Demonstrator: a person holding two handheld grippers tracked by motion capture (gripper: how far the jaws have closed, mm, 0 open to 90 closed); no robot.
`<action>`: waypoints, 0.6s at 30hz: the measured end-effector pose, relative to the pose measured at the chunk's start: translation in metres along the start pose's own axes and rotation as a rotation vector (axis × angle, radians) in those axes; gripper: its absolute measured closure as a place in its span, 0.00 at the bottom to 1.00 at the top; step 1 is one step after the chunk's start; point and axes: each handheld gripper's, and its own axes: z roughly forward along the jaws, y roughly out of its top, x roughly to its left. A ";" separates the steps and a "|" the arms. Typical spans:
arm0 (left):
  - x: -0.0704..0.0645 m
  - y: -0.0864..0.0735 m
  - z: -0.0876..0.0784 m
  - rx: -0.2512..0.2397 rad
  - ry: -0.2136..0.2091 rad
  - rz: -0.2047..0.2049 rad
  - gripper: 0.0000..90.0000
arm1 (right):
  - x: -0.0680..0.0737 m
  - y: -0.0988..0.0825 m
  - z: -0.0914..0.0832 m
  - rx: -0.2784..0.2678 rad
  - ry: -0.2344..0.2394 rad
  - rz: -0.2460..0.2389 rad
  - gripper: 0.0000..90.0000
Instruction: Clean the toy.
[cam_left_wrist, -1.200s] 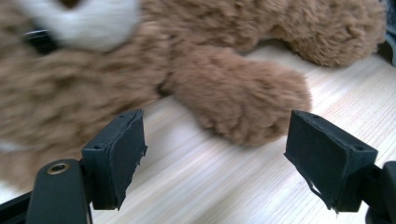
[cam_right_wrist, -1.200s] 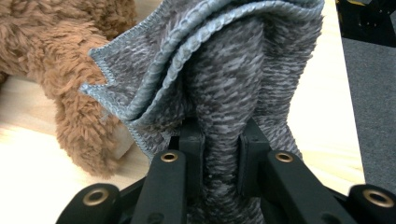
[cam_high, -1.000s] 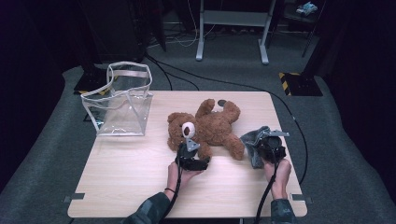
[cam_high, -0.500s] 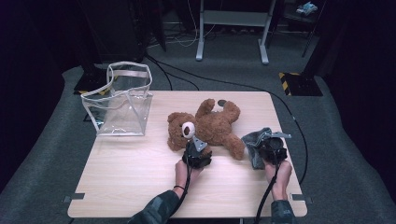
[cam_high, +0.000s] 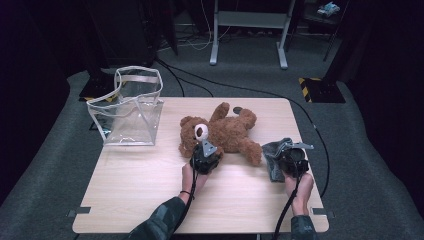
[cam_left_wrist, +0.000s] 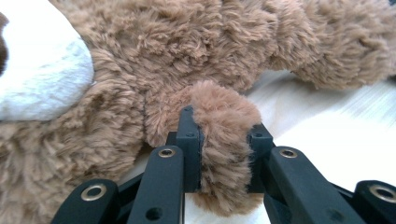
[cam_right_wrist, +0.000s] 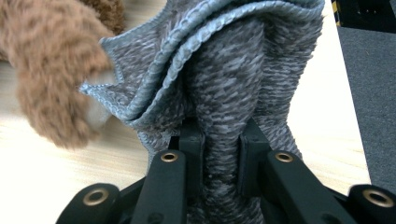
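A brown teddy bear (cam_high: 227, 131) lies on its back at the centre of the pale wooden worktop (cam_high: 135, 195), head toward the left of the high view, legs spread toward the right. In the lower middle of that frame the left claw (cam_high: 205, 156), held in a person's hand rising from the bottom edge, sits against the bear just below its head. The left gripper view shows the grip up close: the two black jaws have just been closing and now pinch a rounded tuft of brown plush, apparently one of the bear's paws (cam_left_wrist: 223, 154), between their pads, with the white muzzle (cam_left_wrist: 39, 79) at the upper left of that frame. At the lower right of the high view the right claw (cam_high: 290, 159) is clenched on a crumpled grey cloth (cam_high: 274, 160) that lies just beside the bear's nearer foot. In the right gripper view a thick fold of the knitted grey cloth (cam_right_wrist: 224, 84) stands squeezed between the jaws, and a brown plush leg (cam_right_wrist: 51, 79) fills the upper left. A clear plastic tote bag (cam_high: 131, 109) with pale handles stands upright at the worktop's upper left corner, well apart from both claws.
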 end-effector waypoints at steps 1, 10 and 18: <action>0.002 0.003 -0.001 0.000 -0.006 0.000 0.83 | 0.000 0.000 0.000 -0.002 0.004 0.001 0.85; 0.018 0.027 -0.008 0.010 -0.067 -0.006 0.83 | 0.004 0.000 0.000 -0.005 0.013 0.001 0.85; 0.032 0.048 -0.014 0.040 -0.114 -0.027 0.83 | 0.009 0.004 -0.005 -0.029 0.015 -0.020 0.85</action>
